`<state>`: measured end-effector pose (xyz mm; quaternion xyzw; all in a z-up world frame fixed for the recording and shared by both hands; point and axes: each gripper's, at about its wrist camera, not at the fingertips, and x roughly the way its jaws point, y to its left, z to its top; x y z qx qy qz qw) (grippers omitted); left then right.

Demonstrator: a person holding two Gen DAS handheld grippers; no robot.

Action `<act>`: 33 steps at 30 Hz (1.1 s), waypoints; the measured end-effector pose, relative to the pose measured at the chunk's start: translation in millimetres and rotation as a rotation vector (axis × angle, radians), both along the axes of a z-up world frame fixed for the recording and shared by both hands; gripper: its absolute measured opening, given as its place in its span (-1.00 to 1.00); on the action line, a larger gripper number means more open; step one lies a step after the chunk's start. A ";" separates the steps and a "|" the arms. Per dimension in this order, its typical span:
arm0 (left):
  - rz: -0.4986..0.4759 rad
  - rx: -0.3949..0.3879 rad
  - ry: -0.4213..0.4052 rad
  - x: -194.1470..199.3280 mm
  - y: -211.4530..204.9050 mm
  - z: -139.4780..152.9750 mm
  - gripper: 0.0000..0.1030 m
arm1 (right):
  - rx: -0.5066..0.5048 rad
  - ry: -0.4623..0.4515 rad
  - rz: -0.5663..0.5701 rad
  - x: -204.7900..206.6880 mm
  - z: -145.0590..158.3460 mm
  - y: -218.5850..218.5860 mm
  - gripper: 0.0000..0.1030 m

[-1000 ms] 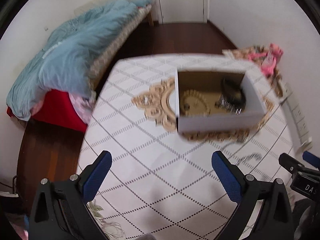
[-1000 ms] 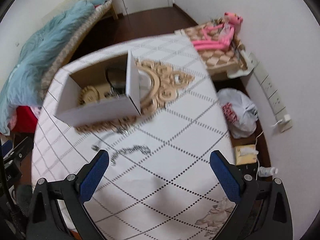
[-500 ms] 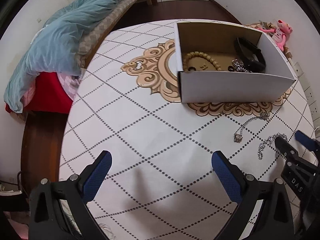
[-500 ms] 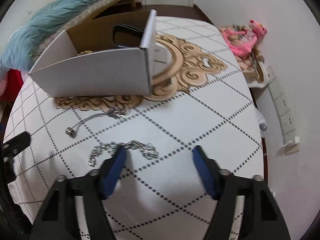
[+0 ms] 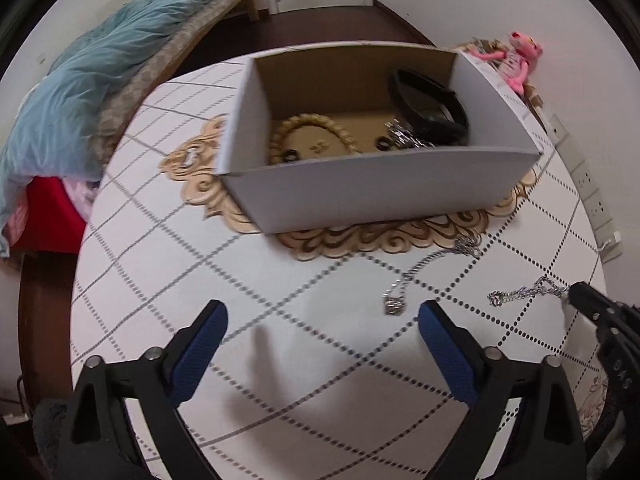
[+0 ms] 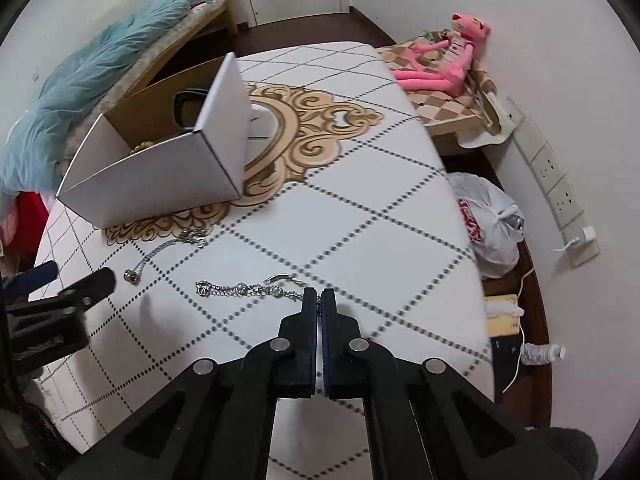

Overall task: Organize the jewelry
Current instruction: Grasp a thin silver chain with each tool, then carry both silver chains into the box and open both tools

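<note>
White diamond-patterned desk (image 6: 360,220) is seen beneath both tools. One end of the silver link bracelet (image 6: 244,289) is pinched by the right gripper (image 6: 319,294); the left gripper (image 5: 320,316) is held spread above the desk. A silver pendant necklace (image 5: 424,276) lies before the open white cardboard box (image 5: 380,188).

- Left gripper (image 5: 320,332): black angular plastic arms, textured blue finger pads (image 5: 200,356), round silver screws.
- Right gripper (image 6: 319,296): matching black frame, silver screws, white lettering.
</note>
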<state>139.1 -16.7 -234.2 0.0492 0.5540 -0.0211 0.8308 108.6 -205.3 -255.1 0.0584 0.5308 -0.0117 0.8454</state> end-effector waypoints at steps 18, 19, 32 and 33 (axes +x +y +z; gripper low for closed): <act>-0.080 -0.104 -0.021 -6.2 -1.7 4.6 -0.82 | 0.105 -0.019 -0.064 -1.4 17.4 -19.4 -0.97; -0.077 -0.109 -0.022 -9.3 0.8 5.4 -0.82 | 0.113 -0.025 -0.063 -2.0 21.0 -18.9 -0.97; -0.020 -0.213 -0.038 -47.9 54.8 62.0 -0.82 | 0.231 -0.106 -0.004 -15.1 72.5 -5.4 -0.97; -0.024 -0.220 -0.047 -48.2 56.3 69.8 -0.82 | 0.243 -0.118 0.001 -15.3 78.3 -4.1 -0.97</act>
